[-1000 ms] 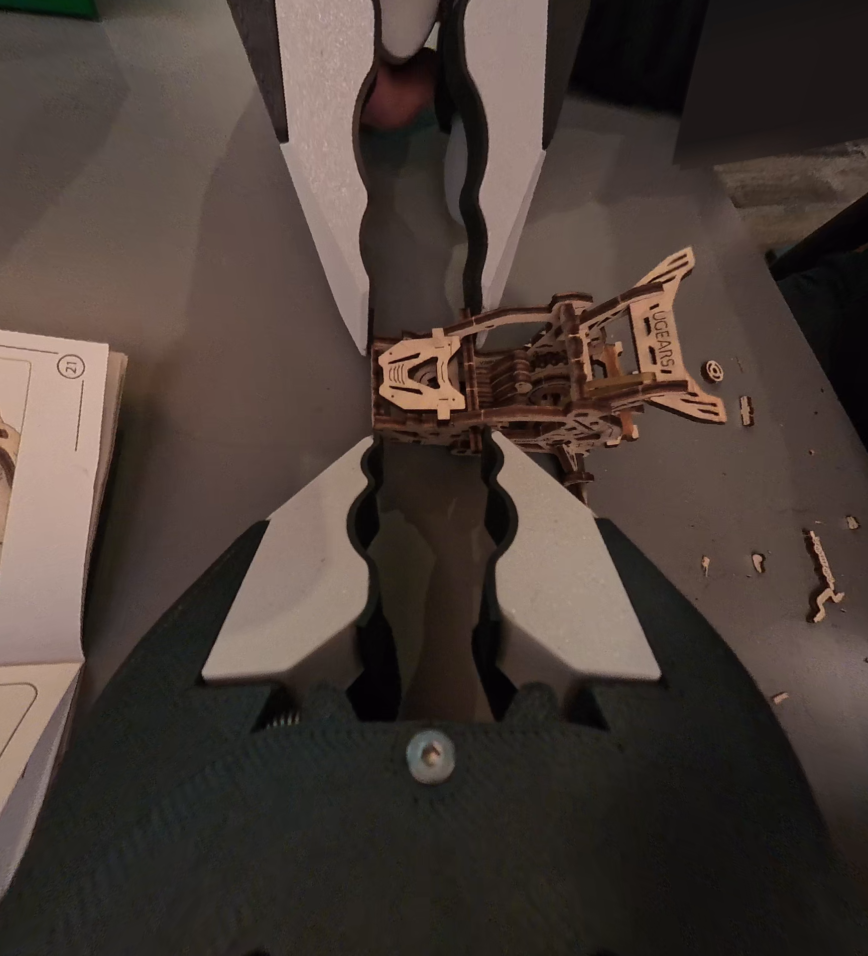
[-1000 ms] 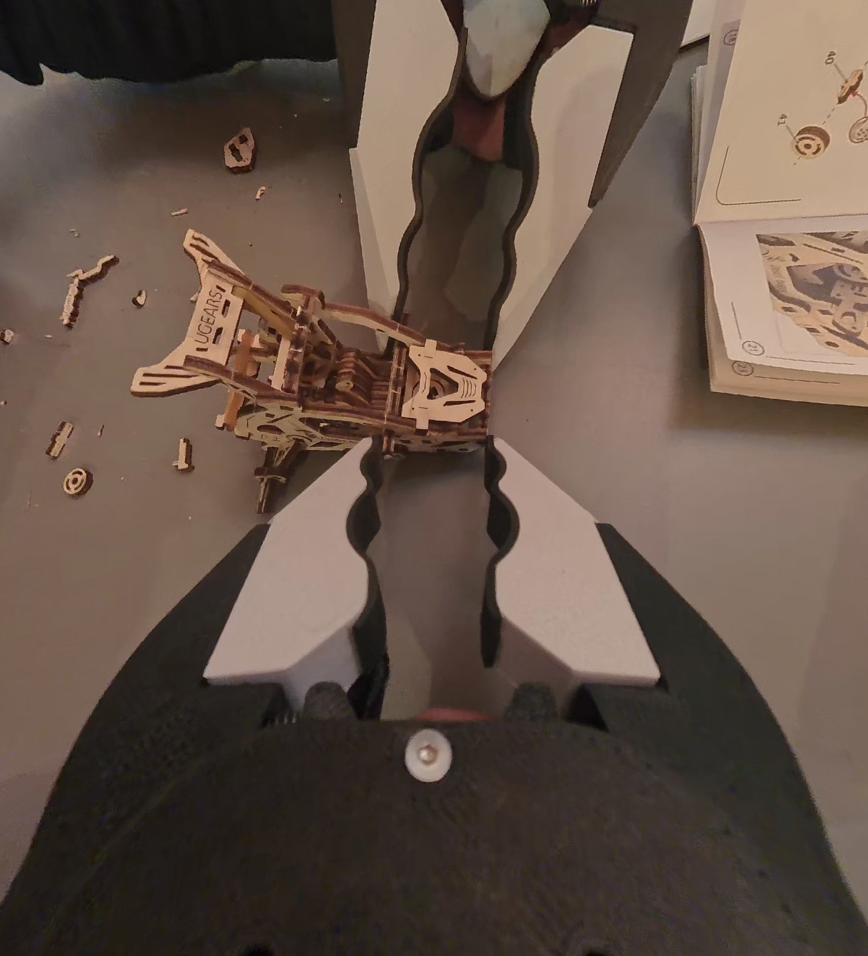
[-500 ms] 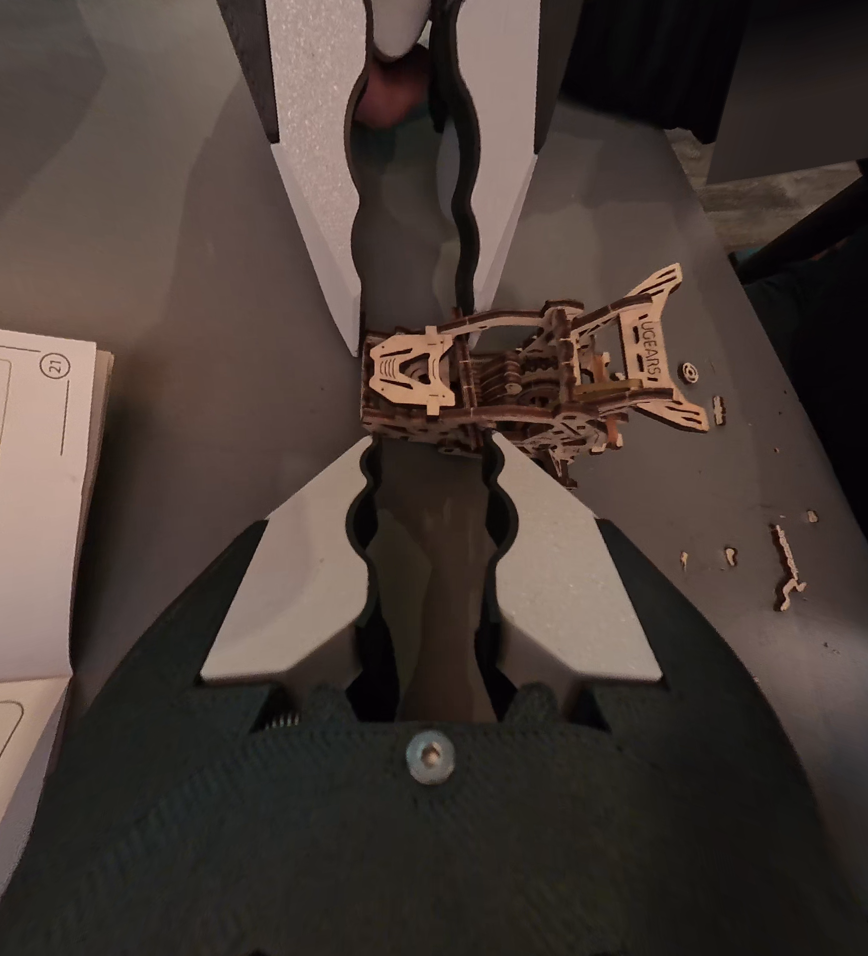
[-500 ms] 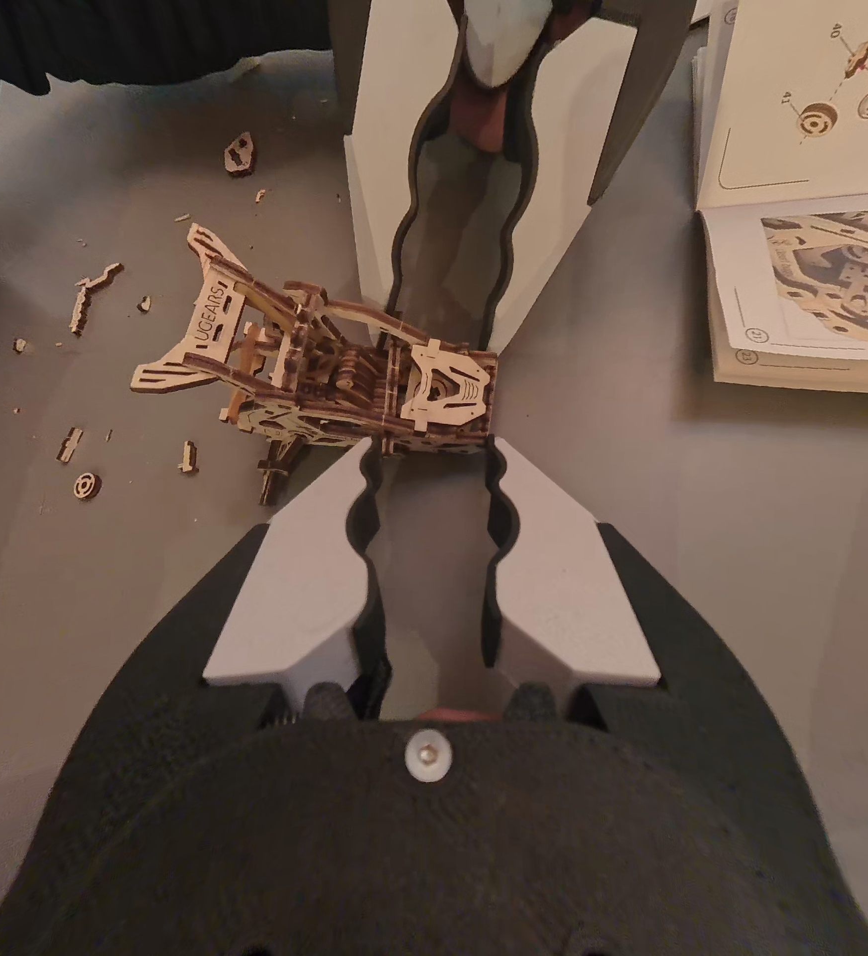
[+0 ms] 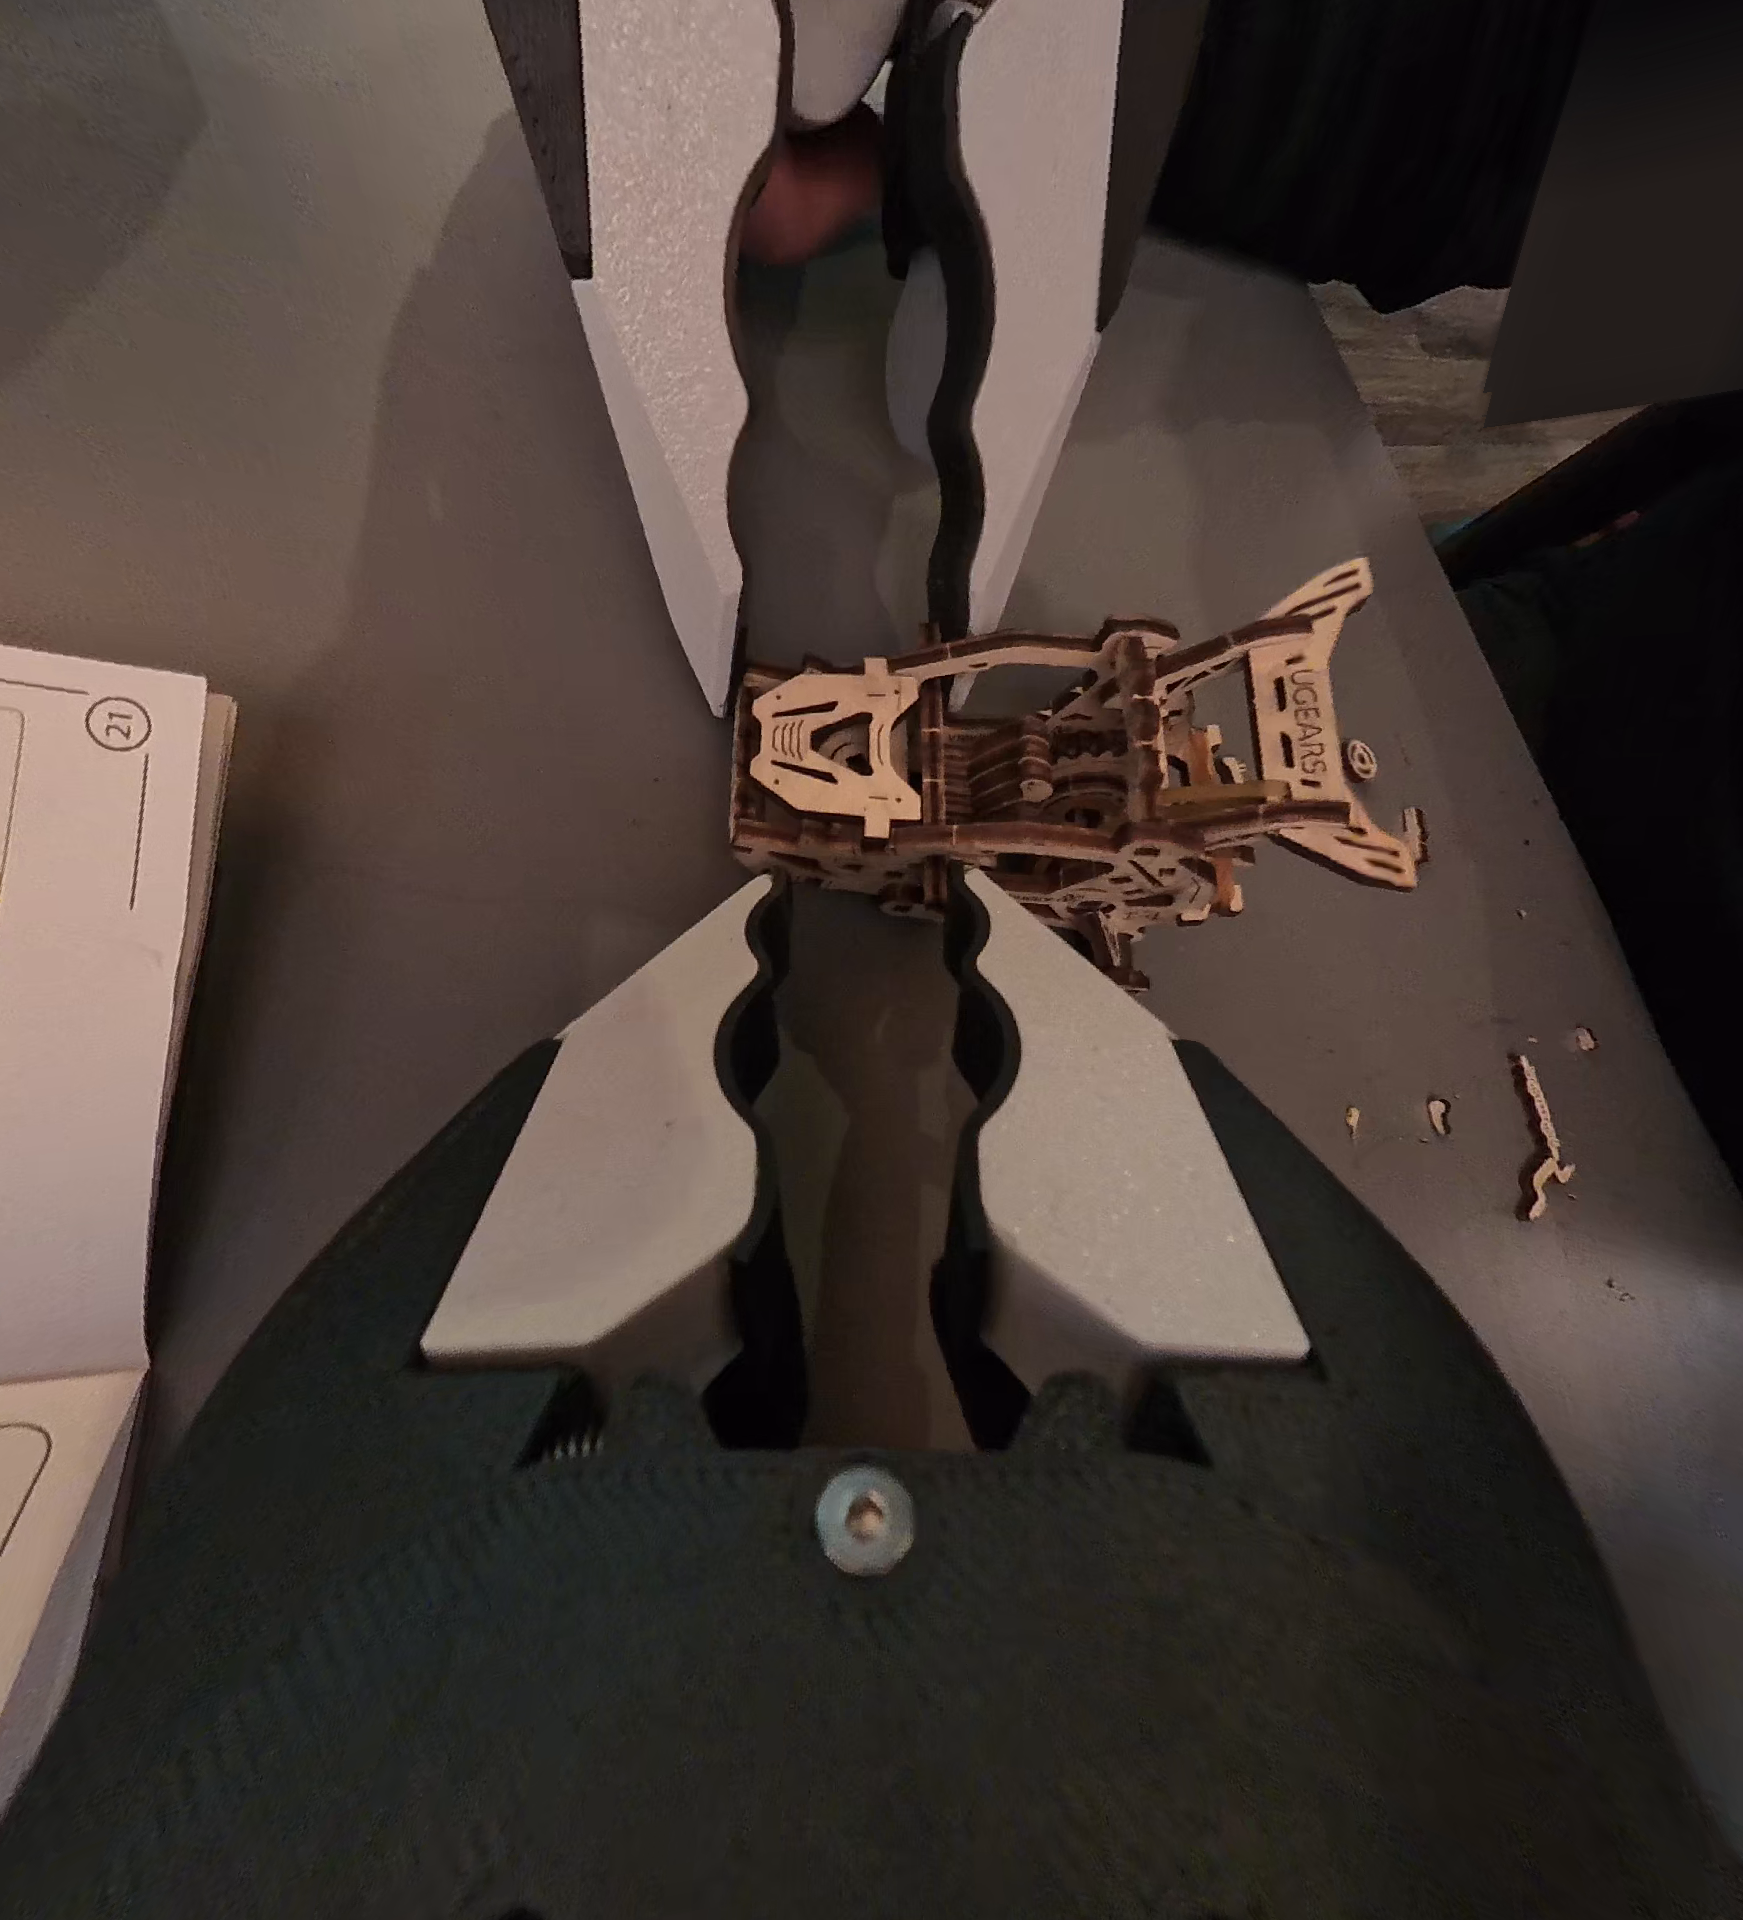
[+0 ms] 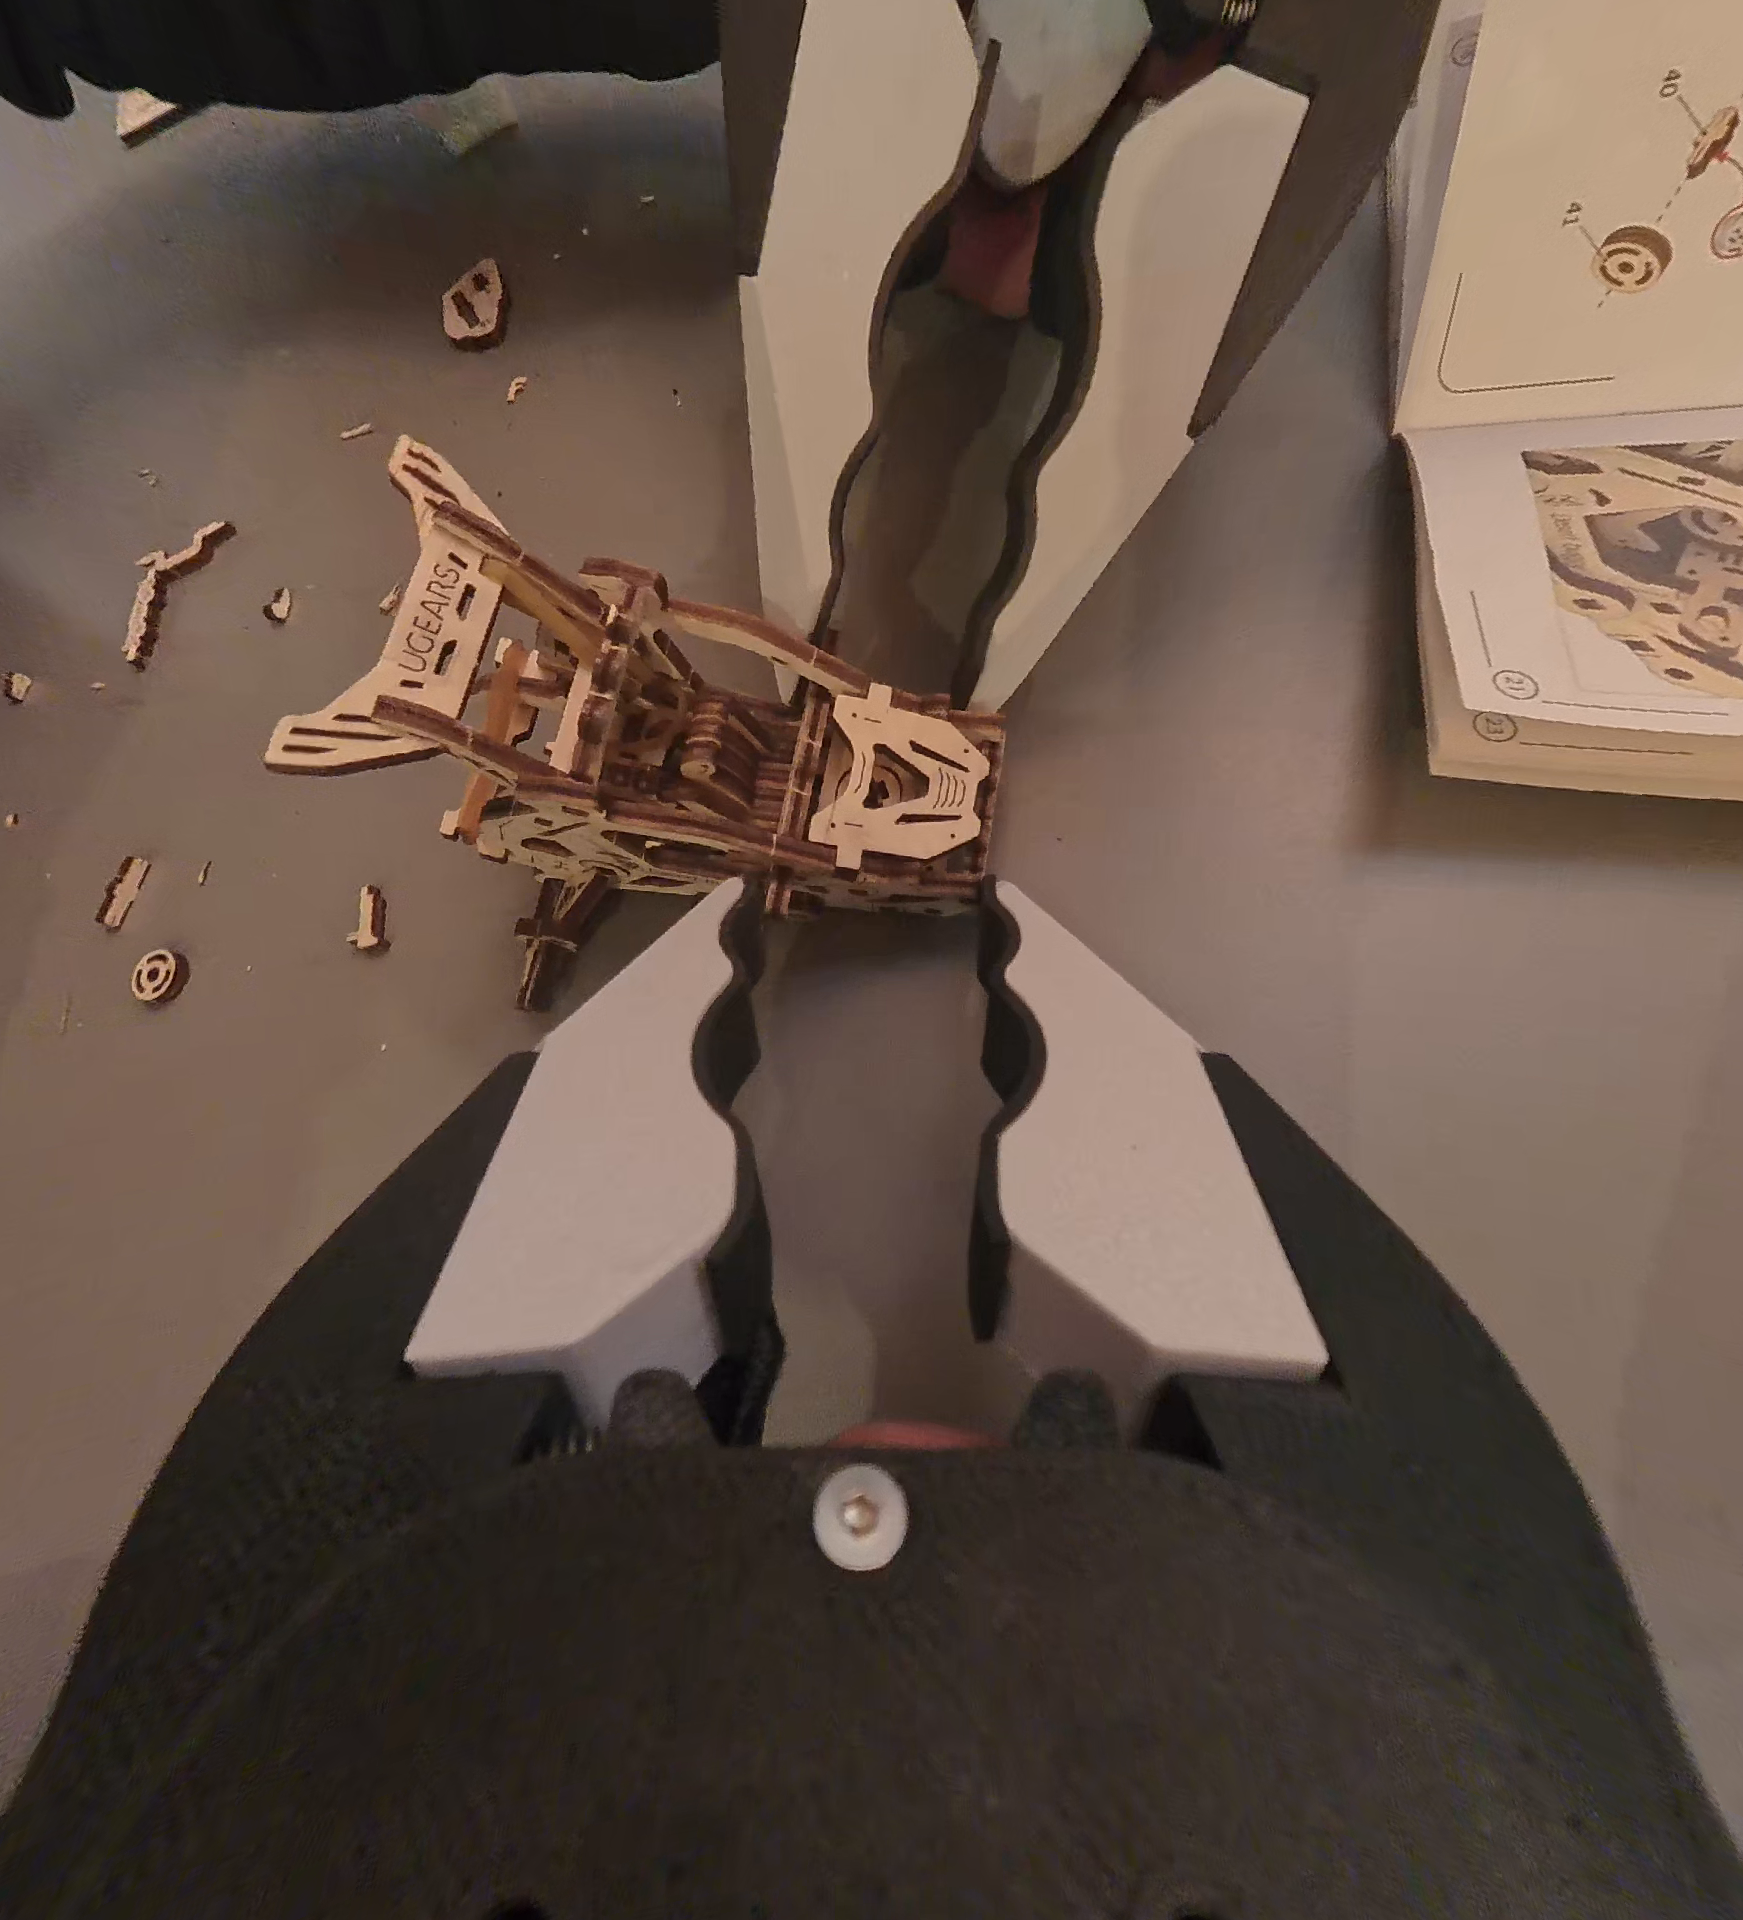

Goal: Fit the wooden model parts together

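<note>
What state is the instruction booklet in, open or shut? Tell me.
Open. In the right wrist view the instruction booklet lies on the grey table with printed pages spread face up, beside the wooden model.

Counter (image 5: 327, 436): plain grey, matte top, fills most of both views; its right edge runs diagonally in the left wrist view.

Floor (image 5: 1407, 343): narrow strip of grey-brown surface beyond the counter's far right corner, planked or mottled, cannot tell which.

Dark furnishing (image 5: 1677, 748): black, soft-looking mass just beside the counter's right edge; kind unclear.

Dark fabric (image 6: 327, 42): black band along the counter's far edge in the right wrist view.

Light: dim and warm, casting soft shadows across the counter.
</note>
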`<control>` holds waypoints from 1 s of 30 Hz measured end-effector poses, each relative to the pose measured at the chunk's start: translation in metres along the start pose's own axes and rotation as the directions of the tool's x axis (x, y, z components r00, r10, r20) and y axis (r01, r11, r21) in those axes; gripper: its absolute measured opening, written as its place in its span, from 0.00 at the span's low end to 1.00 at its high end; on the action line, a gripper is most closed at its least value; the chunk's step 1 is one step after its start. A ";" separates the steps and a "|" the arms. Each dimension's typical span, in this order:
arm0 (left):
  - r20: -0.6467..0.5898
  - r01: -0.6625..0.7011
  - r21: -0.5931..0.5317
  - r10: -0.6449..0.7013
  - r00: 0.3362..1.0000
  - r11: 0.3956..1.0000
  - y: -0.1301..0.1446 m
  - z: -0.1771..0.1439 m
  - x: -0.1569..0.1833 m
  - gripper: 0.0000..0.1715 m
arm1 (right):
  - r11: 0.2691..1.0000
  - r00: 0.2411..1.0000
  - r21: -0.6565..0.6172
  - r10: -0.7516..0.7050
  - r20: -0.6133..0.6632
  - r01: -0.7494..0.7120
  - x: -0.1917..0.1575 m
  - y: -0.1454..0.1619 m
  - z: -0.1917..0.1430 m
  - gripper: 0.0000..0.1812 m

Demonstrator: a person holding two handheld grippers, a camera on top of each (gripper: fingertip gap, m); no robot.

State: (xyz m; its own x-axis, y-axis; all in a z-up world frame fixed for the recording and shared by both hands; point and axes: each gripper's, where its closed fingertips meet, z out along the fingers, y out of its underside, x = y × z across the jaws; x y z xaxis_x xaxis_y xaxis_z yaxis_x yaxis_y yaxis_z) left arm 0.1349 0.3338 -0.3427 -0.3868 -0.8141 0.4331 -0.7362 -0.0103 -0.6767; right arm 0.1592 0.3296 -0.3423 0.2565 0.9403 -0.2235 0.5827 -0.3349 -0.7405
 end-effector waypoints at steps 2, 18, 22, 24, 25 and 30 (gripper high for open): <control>-0.014 0.010 -0.009 -0.010 1.000 1.000 0.001 0.000 0.000 0.15 | 1.000 1.000 -0.001 0.002 0.002 -0.002 0.000 0.000 0.000 0.21; 0.008 0.030 0.023 -0.030 1.000 0.999 -0.002 -0.001 -0.002 0.14 | 1.000 1.000 0.004 0.000 -0.015 0.000 0.002 0.000 0.000 0.21; 0.057 0.018 0.047 -0.021 0.998 0.999 -0.004 -0.002 -0.007 0.22 | 1.000 1.000 -0.002 -0.007 -0.012 0.007 0.001 0.000 0.001 0.21; 0.064 0.014 0.045 -0.017 0.998 0.999 -0.004 -0.002 -0.008 0.22 | 1.000 1.000 -0.003 -0.011 -0.013 0.011 0.001 0.000 0.001 0.21; 0.062 0.014 0.043 -0.017 0.998 0.999 -0.004 -0.002 -0.008 0.22 | 1.000 1.000 -0.003 -0.012 -0.014 0.012 0.001 0.000 0.002 0.21; 0.033 0.024 0.029 -0.025 0.999 0.999 -0.003 -0.001 -0.007 0.20 | 1.000 1.000 -0.005 -0.023 -0.022 0.023 0.001 -0.001 0.002 0.21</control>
State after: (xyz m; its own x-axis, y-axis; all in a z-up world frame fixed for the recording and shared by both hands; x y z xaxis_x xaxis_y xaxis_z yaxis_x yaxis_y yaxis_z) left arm 0.1391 0.3398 -0.3428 -0.3499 -0.8323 0.4300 -0.7286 -0.0467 -0.6833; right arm 0.1575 0.3313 -0.3432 0.2596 0.9463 -0.1927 0.5925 -0.3136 -0.7420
